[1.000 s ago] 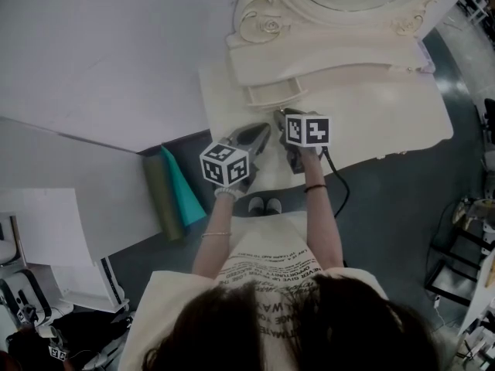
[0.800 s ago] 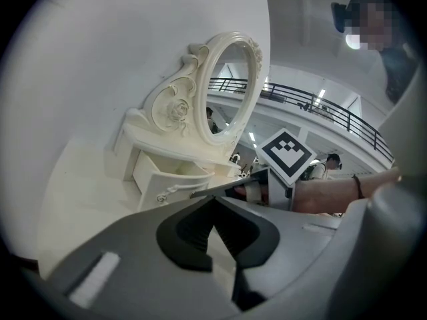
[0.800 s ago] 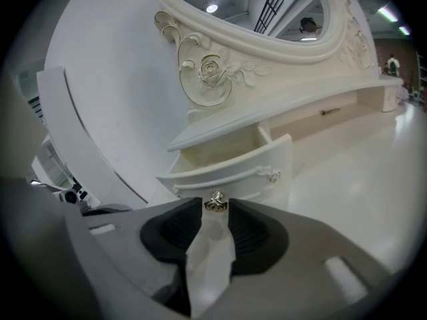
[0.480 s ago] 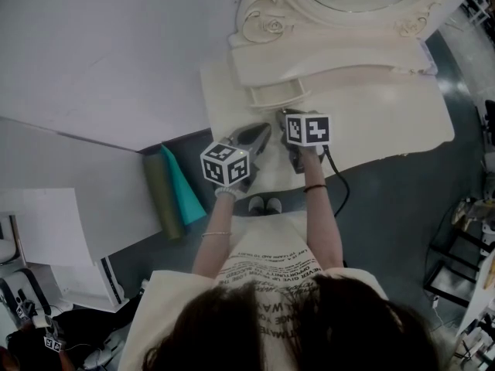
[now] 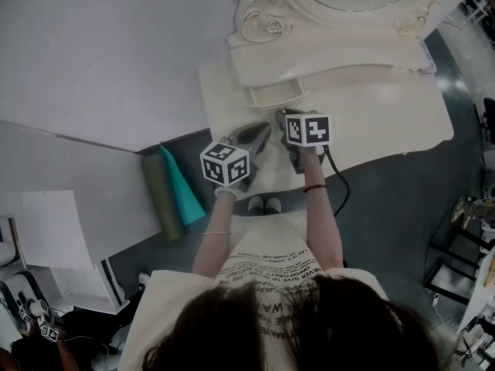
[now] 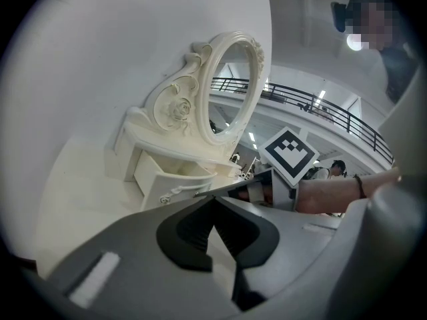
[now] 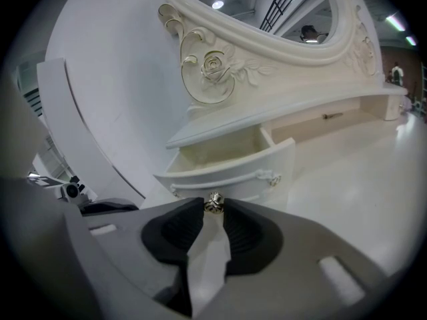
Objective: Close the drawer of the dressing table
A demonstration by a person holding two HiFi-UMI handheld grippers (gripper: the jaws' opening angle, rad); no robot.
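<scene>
A small cream dressing table (image 5: 332, 49) with an oval mirror (image 7: 267, 12) stands on a white tabletop (image 5: 387, 122). Its left drawer (image 5: 274, 95) (image 7: 233, 165) (image 6: 170, 179) is pulled out. My right gripper (image 5: 283, 117) (image 7: 214, 209) is at the drawer front. Its jaws have just been closing, and the pads now press on the drawer's small metal knob (image 7: 214, 203) between them. My left gripper (image 5: 265, 130) (image 6: 213, 202) hovers over the tabletop just left of the right one. Its tips meet with nothing between them.
A second, long drawer (image 7: 333, 119) further right sits flush in the dressing table. A plain white wall panel (image 5: 116, 52) rises left of the table. A teal and a green roll (image 5: 174, 188) lean on the floor at the left. Metal racks (image 5: 464, 246) stand at the right.
</scene>
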